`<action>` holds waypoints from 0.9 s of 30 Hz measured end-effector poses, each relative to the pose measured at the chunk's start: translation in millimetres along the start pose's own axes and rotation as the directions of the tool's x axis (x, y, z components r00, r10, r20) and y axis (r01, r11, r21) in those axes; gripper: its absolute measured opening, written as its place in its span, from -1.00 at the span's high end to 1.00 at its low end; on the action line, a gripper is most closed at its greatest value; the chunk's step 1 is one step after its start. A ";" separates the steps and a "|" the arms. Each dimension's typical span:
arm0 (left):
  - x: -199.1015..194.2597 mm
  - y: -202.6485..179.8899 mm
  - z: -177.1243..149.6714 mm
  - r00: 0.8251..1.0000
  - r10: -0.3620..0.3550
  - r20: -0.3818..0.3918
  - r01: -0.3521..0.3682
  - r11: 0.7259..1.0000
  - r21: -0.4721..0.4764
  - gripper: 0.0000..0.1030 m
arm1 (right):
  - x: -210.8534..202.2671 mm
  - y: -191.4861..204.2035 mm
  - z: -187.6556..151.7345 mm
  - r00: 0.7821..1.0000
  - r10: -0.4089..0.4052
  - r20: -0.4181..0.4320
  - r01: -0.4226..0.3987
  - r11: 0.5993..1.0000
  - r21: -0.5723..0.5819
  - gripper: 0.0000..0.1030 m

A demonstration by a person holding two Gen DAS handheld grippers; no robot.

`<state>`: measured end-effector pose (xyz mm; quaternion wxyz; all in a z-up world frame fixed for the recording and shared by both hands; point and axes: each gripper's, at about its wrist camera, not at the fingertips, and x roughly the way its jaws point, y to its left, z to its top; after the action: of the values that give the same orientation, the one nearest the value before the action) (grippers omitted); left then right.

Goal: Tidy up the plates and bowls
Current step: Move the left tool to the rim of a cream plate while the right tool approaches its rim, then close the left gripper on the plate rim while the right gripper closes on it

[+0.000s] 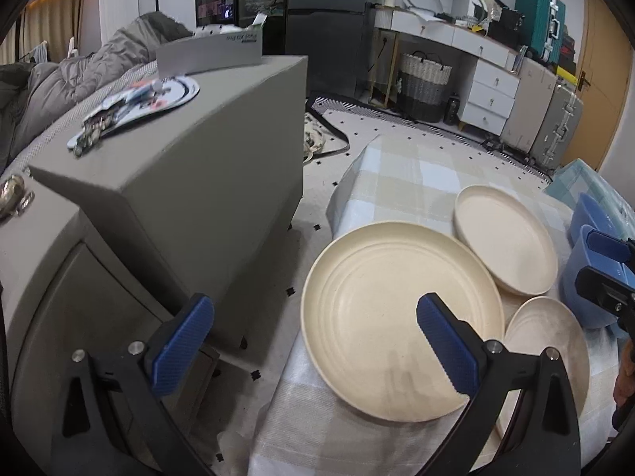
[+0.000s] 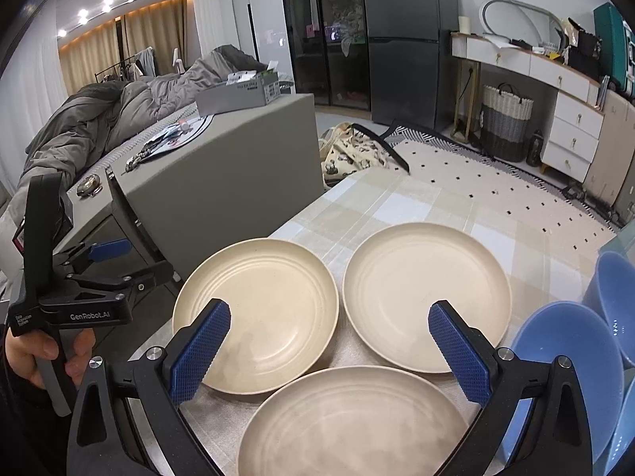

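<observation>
Three cream plates lie on a checked tablecloth (image 2: 397, 202): a left plate (image 2: 258, 313) (image 1: 397, 317), a far right plate (image 2: 428, 293) (image 1: 508, 238) and a near plate (image 2: 353, 424) (image 1: 547, 341). Blue bowls (image 2: 567, 361) (image 1: 587, 277) stand at the right. My left gripper (image 1: 313, 341) is open and empty, its right finger over the left plate, its left finger off the table edge. My right gripper (image 2: 329, 341) is open and empty above the three plates. The left gripper also shows in the right wrist view (image 2: 131, 258), and the right gripper's fingertips (image 1: 607, 244) show in the left wrist view.
A grey cabinet (image 1: 198, 182) stands close to the table's left edge, with a box (image 2: 238, 95) and papers on top. A dotted rug (image 2: 496, 194), a woven basket (image 2: 504, 119) and white drawers (image 2: 575, 127) are beyond the table.
</observation>
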<state>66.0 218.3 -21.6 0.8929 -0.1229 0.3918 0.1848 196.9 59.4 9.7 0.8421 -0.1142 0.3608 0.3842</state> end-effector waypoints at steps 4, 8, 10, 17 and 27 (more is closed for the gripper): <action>10.5 9.5 -5.1 0.999 -0.002 -0.038 0.001 1.000 -0.022 -0.96 | 19.6 -0.6 -2.7 0.999 0.014 -0.036 -0.013 1.000 0.011 -0.88; 24.0 12.4 -7.8 0.997 -0.010 -0.071 0.008 1.000 -0.029 -0.92 | 40.5 -1.9 -8.2 0.997 0.030 -0.076 -0.029 0.999 0.023 -0.80; 32.0 12.5 -8.8 0.996 -0.016 -0.093 0.013 0.999 -0.033 -0.80 | 48.8 -3.0 -11.8 0.994 0.039 -0.099 -0.036 0.999 0.035 -0.70; 46.4 8.4 -13.0 0.988 -0.039 -0.146 0.037 0.999 -0.022 -0.60 | 71.6 -4.0 -17.8 0.986 0.062 -0.157 -0.056 0.997 0.048 -0.55; 57.4 14.2 -22.1 0.975 -0.062 -0.214 0.052 0.997 -0.053 -0.26 | 97.1 -5.4 -23.7 0.973 0.091 -0.214 -0.077 0.994 0.072 -0.33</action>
<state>81.3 236.4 -80.0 0.8469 -0.1744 0.4783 0.1538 231.7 99.4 -75.2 0.7839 -0.1132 0.4670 0.3932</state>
